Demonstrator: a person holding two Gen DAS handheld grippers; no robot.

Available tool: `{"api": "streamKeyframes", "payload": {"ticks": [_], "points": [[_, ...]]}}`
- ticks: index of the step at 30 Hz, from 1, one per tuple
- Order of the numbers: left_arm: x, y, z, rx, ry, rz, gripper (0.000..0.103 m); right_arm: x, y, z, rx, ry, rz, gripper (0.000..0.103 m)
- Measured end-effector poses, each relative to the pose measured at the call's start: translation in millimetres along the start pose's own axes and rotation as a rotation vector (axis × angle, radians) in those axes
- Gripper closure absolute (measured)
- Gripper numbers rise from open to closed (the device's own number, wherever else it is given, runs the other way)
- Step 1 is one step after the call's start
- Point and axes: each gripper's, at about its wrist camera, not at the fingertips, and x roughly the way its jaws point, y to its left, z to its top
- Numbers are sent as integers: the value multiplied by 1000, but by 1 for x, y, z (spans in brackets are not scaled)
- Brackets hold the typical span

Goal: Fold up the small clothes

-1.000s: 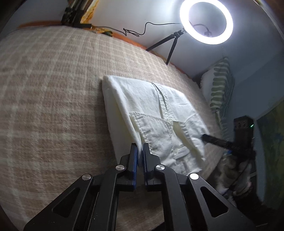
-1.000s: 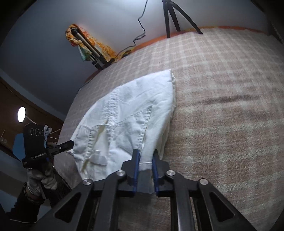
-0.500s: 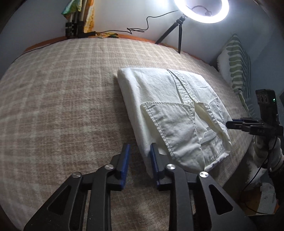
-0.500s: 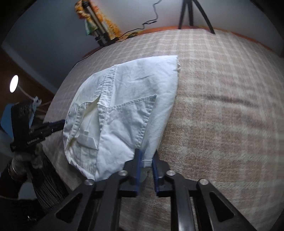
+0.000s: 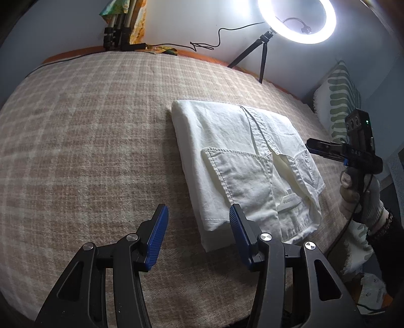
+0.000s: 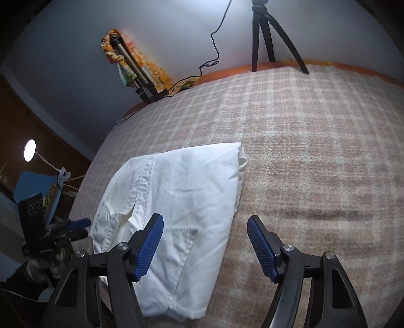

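Left gripper [image 5: 198, 227]: released; its jaws have just been opening and now stand apart over the near left corner of the white garment [image 5: 242, 166], one blue pad above the cloth edge, the other out over the blanket; no cloth pinched.
Right gripper [image 6: 204, 242]: also let go, jaws just opened wide, straddling the garment's right edge near the front; nothing clamped between the pads.
White garment: lies folded into a neat block on the plaid blanket [image 5: 88, 151], pocket and seams facing up, a small label showing towards the near right corner; in the right wrist view it appears as a smooth white slab [image 6: 181, 201].
Ring light [image 5: 298, 20]: stands on its tripod beyond the garment, at the bed's far edge.
Striped pillow [image 5: 338, 106]: to the right of the garment, apart from it.
Step in hand: judged to be the release after a fold.
Next move: probably either a further fold across the garment, needing both grippers to re-pinch one end evenly, or lifting clear without dragging the cloth.
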Motion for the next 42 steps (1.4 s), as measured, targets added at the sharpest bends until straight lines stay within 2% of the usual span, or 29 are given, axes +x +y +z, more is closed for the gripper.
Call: {"api": "streamKeyframes", "payload": {"ticks": [8, 12, 14, 17, 19, 26, 29, 33, 36, 42], "points": [[16, 11, -5, -105, 43, -124, 54, 32, -7, 1, 15, 64, 69, 31], [27, 19, -9, -179, 58, -214, 56, 36, -6, 0, 17, 56, 100, 30], [28, 23, -12, -207, 39, -248, 56, 37, -10, 0, 38, 48, 132, 30], [30, 28, -13, -244, 32, -281, 58, 36, -19, 0, 75, 41, 184, 32], [31, 33, -13, -278, 29, -302, 62, 37, -23, -1, 102, 43, 215, 37], [36, 33, -11, -269, 34, -304, 73, 41, -26, -6, 148, 33, 266, 42], [39, 30, -9, -271, 40, -300, 80, 45, -18, -5, 141, 43, 244, 47], [38, 21, -5, -220, 22, -272, 88, 46, -3, -4, 110, 46, 168, 71], [31, 9, -3, -165, -9, -241, 92, 39, 14, -3, 49, 26, 92, 83], [16, -17, 1, -73, -70, -207, 94, 21, 54, -3, -99, -27, -67, 90]]}}
